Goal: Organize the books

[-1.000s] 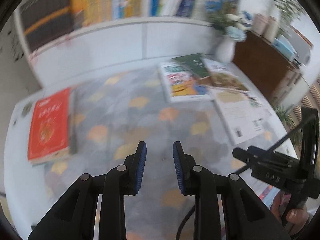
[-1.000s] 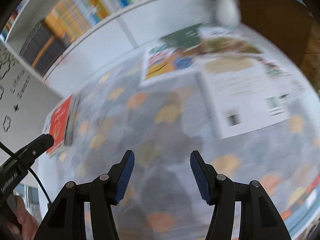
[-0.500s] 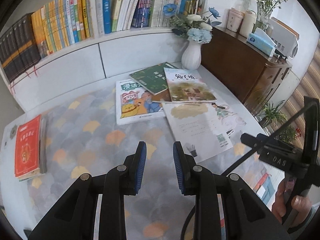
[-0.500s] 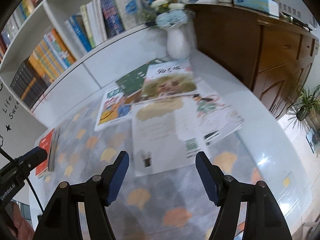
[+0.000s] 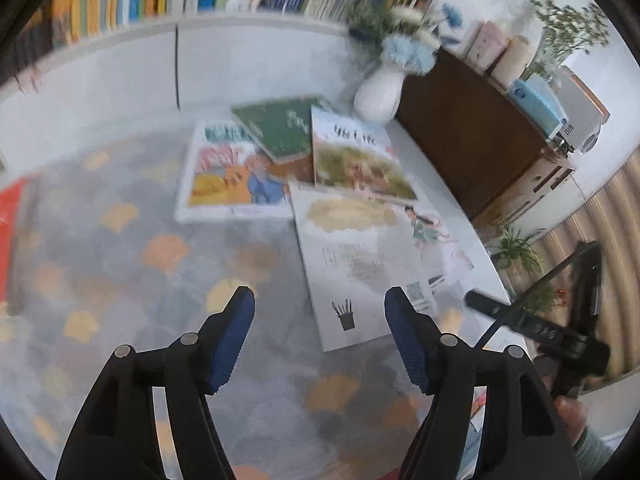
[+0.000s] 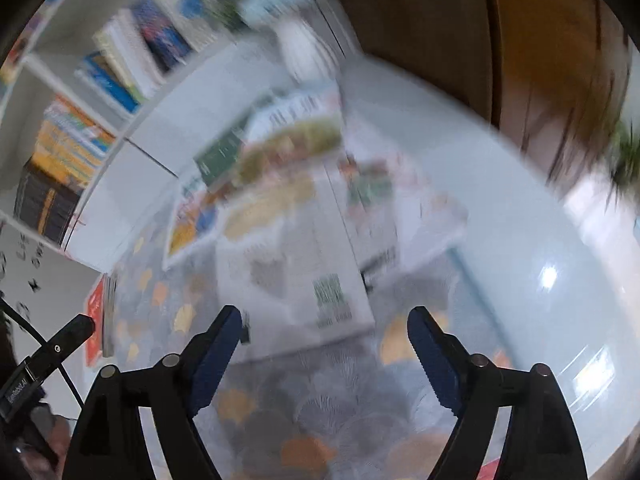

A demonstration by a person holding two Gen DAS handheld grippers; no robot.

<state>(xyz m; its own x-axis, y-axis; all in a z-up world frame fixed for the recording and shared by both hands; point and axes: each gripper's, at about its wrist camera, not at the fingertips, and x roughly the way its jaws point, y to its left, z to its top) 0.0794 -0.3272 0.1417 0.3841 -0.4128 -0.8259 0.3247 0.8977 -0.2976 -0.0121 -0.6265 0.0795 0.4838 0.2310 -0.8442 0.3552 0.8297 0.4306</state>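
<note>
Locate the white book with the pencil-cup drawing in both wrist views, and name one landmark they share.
Left wrist: the white book lies right of centre, its near edge just beyond the open left tool.
Right wrist: the white book lies at centre, blurred, just beyond the open right tool.
Shared landmark: the white vase, behind the books in both views.

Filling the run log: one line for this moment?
left gripper: open | right gripper: open | nearest: white book | held: nothing
</note>
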